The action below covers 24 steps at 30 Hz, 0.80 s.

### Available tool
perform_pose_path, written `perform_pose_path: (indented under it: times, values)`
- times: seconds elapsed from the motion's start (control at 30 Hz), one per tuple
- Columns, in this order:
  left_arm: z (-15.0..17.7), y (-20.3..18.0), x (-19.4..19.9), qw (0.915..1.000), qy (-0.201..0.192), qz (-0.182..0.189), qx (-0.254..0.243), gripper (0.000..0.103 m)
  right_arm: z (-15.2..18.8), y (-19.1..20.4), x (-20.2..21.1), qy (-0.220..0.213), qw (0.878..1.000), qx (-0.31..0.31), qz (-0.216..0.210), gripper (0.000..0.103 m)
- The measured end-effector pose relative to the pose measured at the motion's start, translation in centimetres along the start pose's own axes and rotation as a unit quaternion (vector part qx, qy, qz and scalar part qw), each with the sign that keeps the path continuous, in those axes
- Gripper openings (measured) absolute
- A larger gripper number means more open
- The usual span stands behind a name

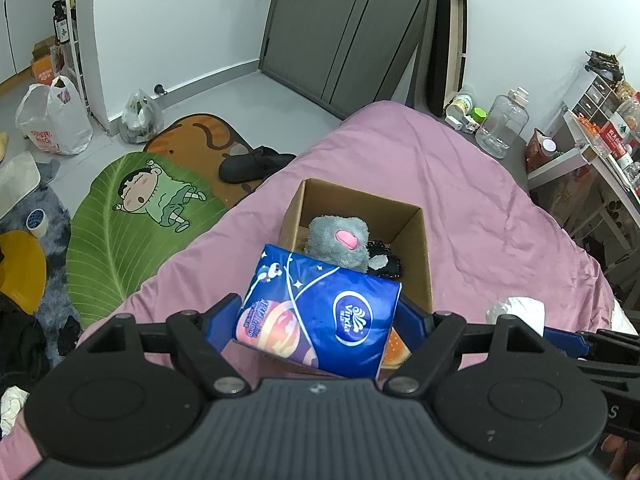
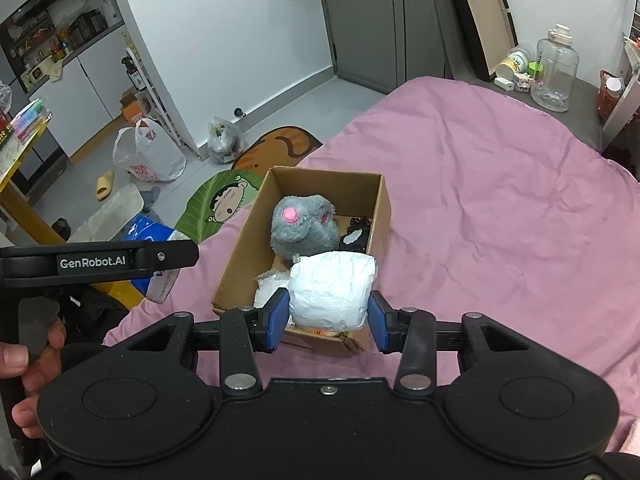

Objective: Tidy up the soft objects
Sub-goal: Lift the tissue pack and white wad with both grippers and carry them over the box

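A brown cardboard box (image 1: 416,240) (image 2: 236,256) stands on the pink bedspread. In it lie a grey plush with pink spots (image 1: 340,242) (image 2: 304,228) and a black item (image 2: 356,236). My left gripper (image 1: 320,320) is shut on a blue Vinda tissue pack (image 1: 320,312) and holds it over the box's near edge. My right gripper (image 2: 330,322) is shut on a white soft bundle (image 2: 332,288) above the box's near end. The left gripper also shows at the left of the right wrist view (image 2: 100,260).
The pink bed (image 1: 440,168) (image 2: 500,200) spreads right of the box. A green leaf rug (image 1: 132,216), shoes (image 1: 256,164) and plastic bags (image 1: 52,120) lie on the floor left of it. A clear jug (image 1: 502,124) and shelves stand at the right.
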<state>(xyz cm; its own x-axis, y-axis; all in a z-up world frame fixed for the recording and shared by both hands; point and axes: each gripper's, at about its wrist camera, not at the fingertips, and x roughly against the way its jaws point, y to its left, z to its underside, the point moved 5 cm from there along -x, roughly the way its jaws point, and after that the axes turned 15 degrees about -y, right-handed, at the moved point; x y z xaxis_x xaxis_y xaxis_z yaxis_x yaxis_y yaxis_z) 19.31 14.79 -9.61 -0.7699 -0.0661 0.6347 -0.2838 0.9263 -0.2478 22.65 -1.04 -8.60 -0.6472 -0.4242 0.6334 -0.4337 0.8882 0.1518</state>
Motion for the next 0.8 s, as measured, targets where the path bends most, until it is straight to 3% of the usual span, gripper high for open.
perform_pose_path:
  times: [0.47,0.8]
  values:
    - [0.8,-1.9,-4.6,0.999,0.04,0.017,0.004,0.08,-0.1,-2.2,-2.2,0.019,1.0,-0.001,0.02,0.042]
    - [1.9,-3.2,-8.2,0.997,0.074,0.016,0.015,0.08,0.3,-3.2,-4.3,0.045,0.999,-0.012,0.003,0.042]
